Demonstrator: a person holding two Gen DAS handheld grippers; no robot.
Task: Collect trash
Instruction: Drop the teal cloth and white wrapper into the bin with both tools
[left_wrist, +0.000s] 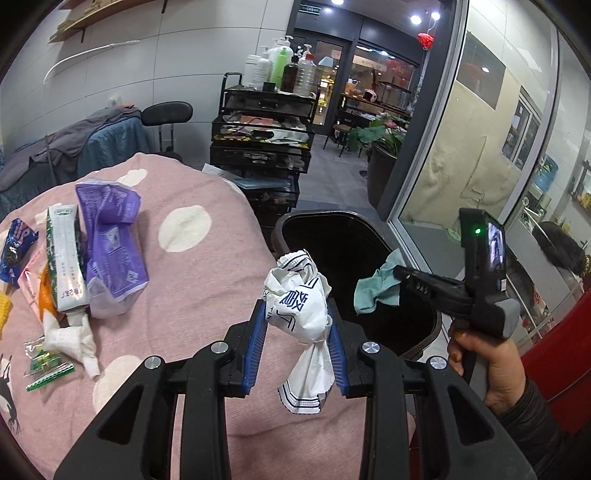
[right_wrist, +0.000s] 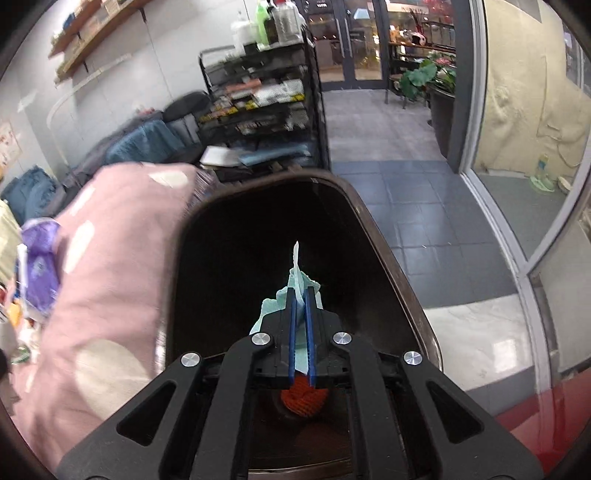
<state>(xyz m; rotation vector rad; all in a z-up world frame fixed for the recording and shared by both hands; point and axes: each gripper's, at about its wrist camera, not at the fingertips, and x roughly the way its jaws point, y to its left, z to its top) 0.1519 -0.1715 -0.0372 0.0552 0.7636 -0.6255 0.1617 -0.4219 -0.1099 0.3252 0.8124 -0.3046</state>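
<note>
My left gripper (left_wrist: 297, 314) is shut on a crumpled white wrapper with blue print (left_wrist: 301, 306), held above the pink spotted blanket (left_wrist: 192, 295) near the dark brown bin (left_wrist: 354, 236). My right gripper (right_wrist: 302, 295) is shut on a pale teal tissue (right_wrist: 275, 304) and hangs over the open bin (right_wrist: 229, 236). In the left wrist view the right gripper (left_wrist: 397, 271) shows with the teal tissue (left_wrist: 375, 291) over the bin, a hand (left_wrist: 487, 365) gripping its handle. An orange net-like item (right_wrist: 304, 400) lies inside the bin.
Several pieces of trash lie on the blanket at the left: a purple packet (left_wrist: 110, 240), a white-green packet (left_wrist: 66, 258), a blue snack wrapper (left_wrist: 14, 251), white tissue (left_wrist: 74, 339). A black cart with bottles (left_wrist: 262, 136) stands behind. A glass wall (left_wrist: 480, 147) is at the right.
</note>
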